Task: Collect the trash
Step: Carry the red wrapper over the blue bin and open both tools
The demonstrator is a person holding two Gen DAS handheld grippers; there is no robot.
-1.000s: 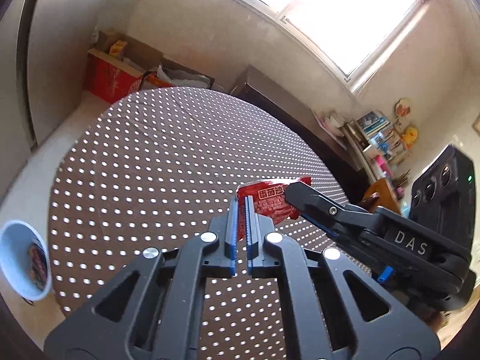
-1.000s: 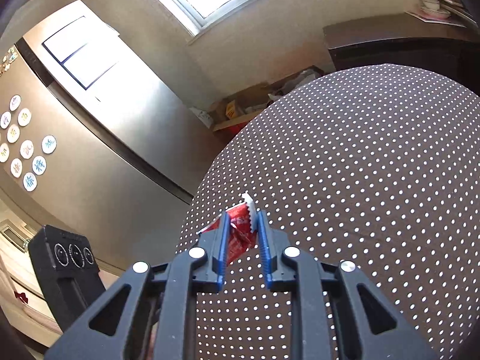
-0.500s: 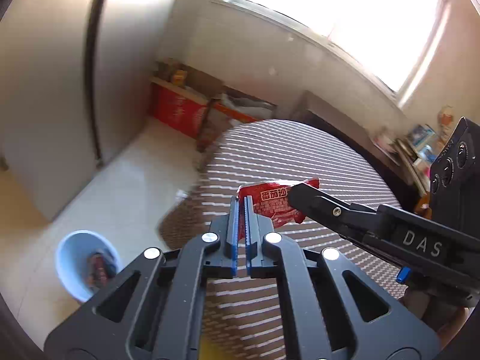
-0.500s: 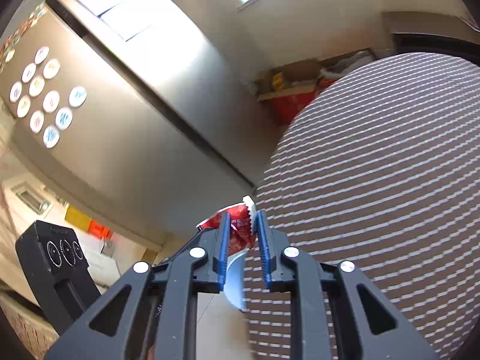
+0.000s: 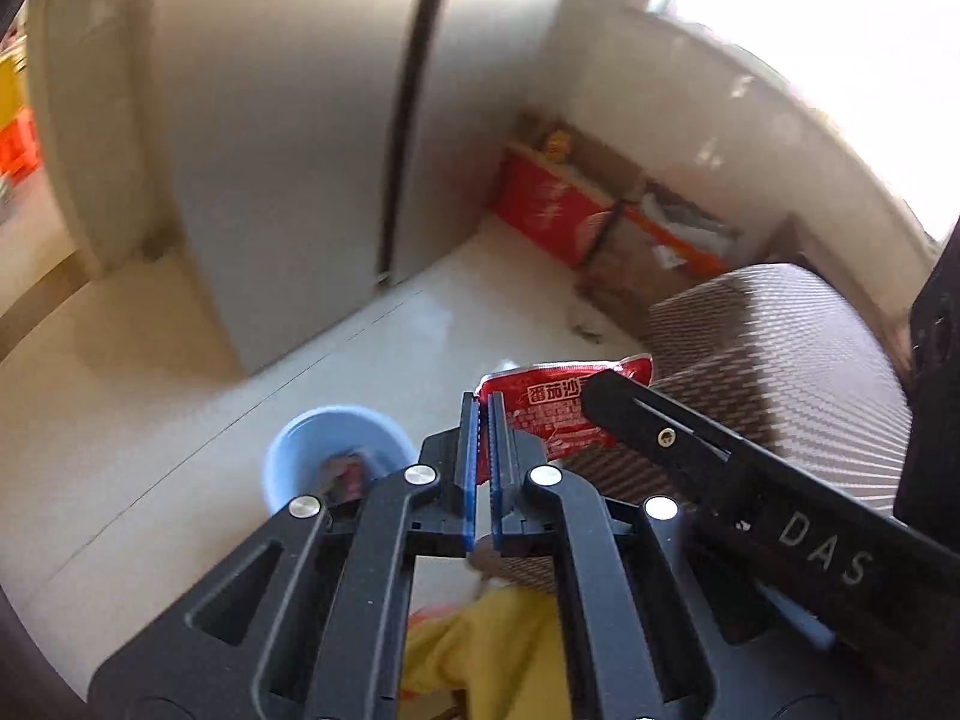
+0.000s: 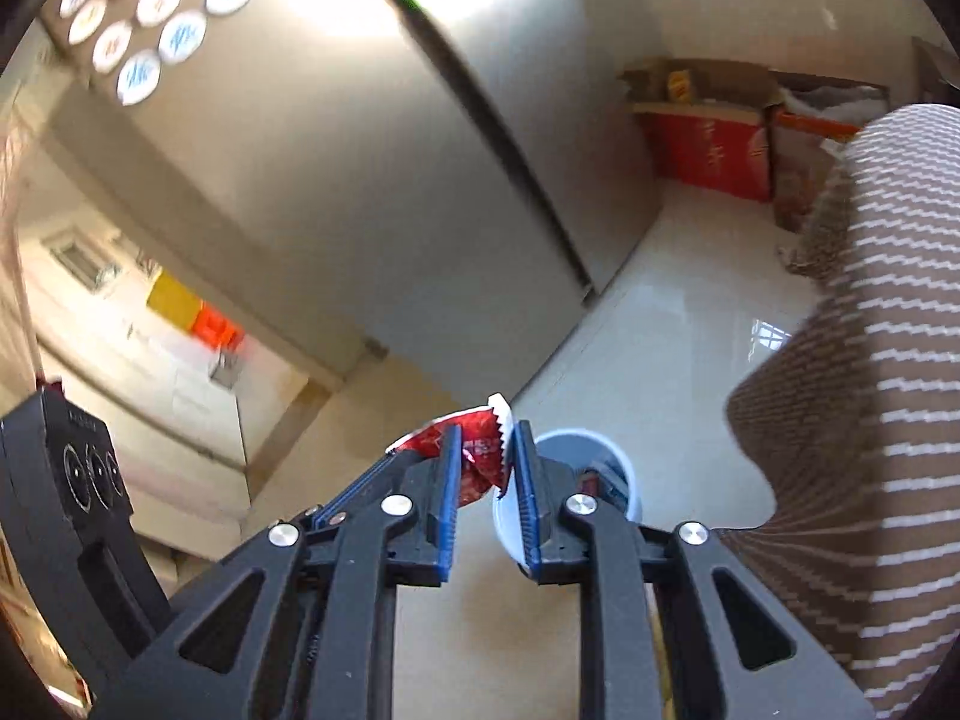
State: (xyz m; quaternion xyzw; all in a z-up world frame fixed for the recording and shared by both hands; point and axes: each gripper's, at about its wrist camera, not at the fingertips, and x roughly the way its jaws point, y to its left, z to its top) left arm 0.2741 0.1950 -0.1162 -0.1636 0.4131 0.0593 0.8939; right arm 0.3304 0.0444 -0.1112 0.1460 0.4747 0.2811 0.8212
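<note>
A red sauce packet [image 5: 549,417] hangs in the air between both grippers. My left gripper [image 5: 480,405] is shut on its left edge. My right gripper [image 6: 487,438] is shut on the crumpled other end of the packet [image 6: 480,462]; its finger [image 5: 636,414] crosses in from the right in the left wrist view. On the pale floor below stands a small blue bin [image 5: 336,450] with some trash inside, also seen just behind the right gripper's fingers as the blue bin [image 6: 600,468].
The round table with a brown dotted cloth [image 5: 780,372] lies to the right. A tall steel fridge [image 5: 288,150] stands behind the bin. Red cardboard boxes [image 5: 552,210] sit against the far wall. Yellow cloth [image 5: 498,654] shows under the left gripper.
Both grippers have swung left off the table with the packet still held between them. The table has slid to the right edge, and the blue bin has come close below the fingers.
</note>
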